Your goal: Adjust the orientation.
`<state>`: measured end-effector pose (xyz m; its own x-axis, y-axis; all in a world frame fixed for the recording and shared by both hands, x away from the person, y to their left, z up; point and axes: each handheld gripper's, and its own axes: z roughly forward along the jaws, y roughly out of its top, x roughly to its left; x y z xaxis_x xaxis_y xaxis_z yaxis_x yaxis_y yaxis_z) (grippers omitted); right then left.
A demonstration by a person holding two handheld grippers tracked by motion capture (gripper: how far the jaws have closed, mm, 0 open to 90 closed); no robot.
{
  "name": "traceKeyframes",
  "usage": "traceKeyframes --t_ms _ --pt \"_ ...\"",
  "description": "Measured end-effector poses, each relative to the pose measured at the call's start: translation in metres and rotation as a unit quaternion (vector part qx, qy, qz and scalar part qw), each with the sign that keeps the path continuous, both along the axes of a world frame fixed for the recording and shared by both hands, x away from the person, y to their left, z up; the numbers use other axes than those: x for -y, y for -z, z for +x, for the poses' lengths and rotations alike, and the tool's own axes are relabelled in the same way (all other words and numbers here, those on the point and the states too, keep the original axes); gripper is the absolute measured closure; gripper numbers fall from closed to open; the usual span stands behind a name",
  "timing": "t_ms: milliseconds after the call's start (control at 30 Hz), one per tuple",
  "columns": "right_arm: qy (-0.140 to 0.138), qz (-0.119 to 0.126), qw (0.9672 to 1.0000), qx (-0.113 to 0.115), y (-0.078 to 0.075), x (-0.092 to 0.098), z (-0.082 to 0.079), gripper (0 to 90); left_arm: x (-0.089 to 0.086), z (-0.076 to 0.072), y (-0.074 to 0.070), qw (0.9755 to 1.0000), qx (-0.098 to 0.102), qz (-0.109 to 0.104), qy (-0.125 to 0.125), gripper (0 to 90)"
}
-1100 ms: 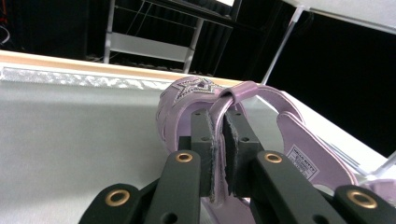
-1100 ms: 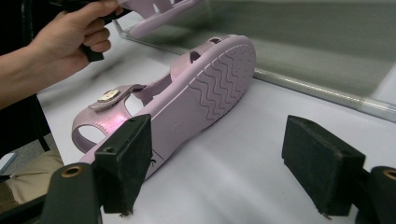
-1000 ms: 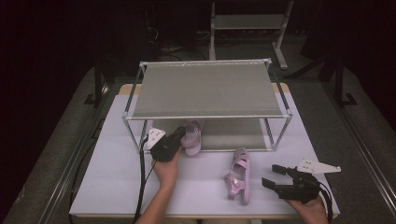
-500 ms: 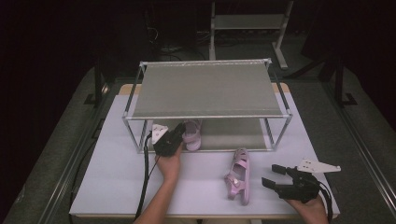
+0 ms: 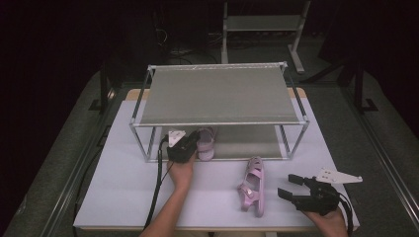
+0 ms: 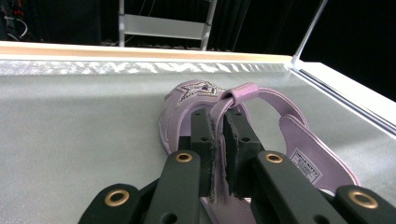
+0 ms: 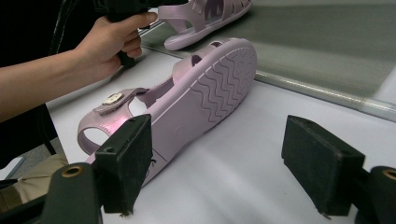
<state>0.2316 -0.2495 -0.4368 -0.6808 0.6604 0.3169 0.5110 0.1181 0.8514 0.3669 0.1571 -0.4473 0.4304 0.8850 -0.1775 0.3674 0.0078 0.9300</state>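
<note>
A lilac sandal (image 5: 206,143) with a star on its toe (image 6: 196,93) lies on the front of the rack's lower shelf (image 5: 247,140). My left gripper (image 5: 193,146) is shut on its heel strap (image 6: 240,91), which is pinched between the pads (image 6: 219,126). The matching sandal (image 5: 253,186) lies on its side on the white table, its ribbed sole (image 7: 205,88) facing my right gripper. My right gripper (image 5: 289,186) is open near the table's front right. Its jaws (image 7: 223,161) stand wide just short of that sandal's heel, and nothing is between them.
A two-tier metal rack (image 5: 220,94) stands at the back of the white table (image 5: 123,187), and its top shelf overhangs the lower one. The left hand (image 7: 109,39) and its cable (image 5: 157,182) cross the table's left middle. Another rack (image 5: 262,22) stands beyond in the dark.
My left gripper has moved a little farther toward the rack with the sandal, bringing it in over the lower shelf. The right gripper and the second sandal have not moved.
</note>
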Motion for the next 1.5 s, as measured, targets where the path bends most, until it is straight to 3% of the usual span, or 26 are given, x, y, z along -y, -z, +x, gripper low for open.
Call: traceKeyframes --t_ms 267,333,467,600,700,900,1033,1133,1267,1500 --pt "-0.001 -0.001 1.0 -0.002 0.0 -0.001 -0.001 24.2 0.0 0.002 -0.003 0.9998 0.012 0.012 -0.006 83.6" --pt "-0.001 0.0 1.0 -0.002 0.001 0.0 -0.001 24.3 0.0 0.003 -0.001 0.9999 0.004 0.006 -0.009 83.5" --pt "-0.001 0.0 1.0 -0.002 0.001 0.001 0.0 24.3 0.002 0.003 0.0 0.9999 0.006 0.012 -0.005 83.2" --pt "-0.003 0.0 1.0 -0.003 0.0 0.0 -0.001 24.2 0.001 0.004 0.0 1.0 0.002 0.001 0.001 81.7" --pt "-0.003 0.0 1.0 -0.001 0.0 -0.001 -0.001 24.2 0.0 0.003 -0.001 1.0 -0.001 -0.004 0.008 73.9" --pt "-0.006 -0.003 1.0 -0.001 0.0 -0.002 -0.001 24.2 -0.003 -0.002 -0.005 0.9998 0.002 -0.002 0.019 67.8" --pt "-0.006 -0.003 1.0 -0.003 0.0 -0.002 -0.001 24.2 -0.003 -0.008 -0.009 0.9997 0.001 0.002 0.025 66.7" --pt "-0.006 -0.004 1.0 -0.003 0.0 -0.003 -0.001 24.2 0.0 -0.016 -0.008 0.9996 -0.003 -0.012 0.025 66.7" --pt "-0.007 -0.005 1.0 -0.002 0.0 -0.004 -0.001 24.2 -0.003 -0.026 -0.01 0.9993 0.015 -0.004 0.033 66.5" --pt "-0.008 -0.006 0.9999 -0.002 -0.001 -0.005 -0.001 24.2 -0.005 -0.035 -0.014 0.9991 0.018 -0.007 0.038 63.9"
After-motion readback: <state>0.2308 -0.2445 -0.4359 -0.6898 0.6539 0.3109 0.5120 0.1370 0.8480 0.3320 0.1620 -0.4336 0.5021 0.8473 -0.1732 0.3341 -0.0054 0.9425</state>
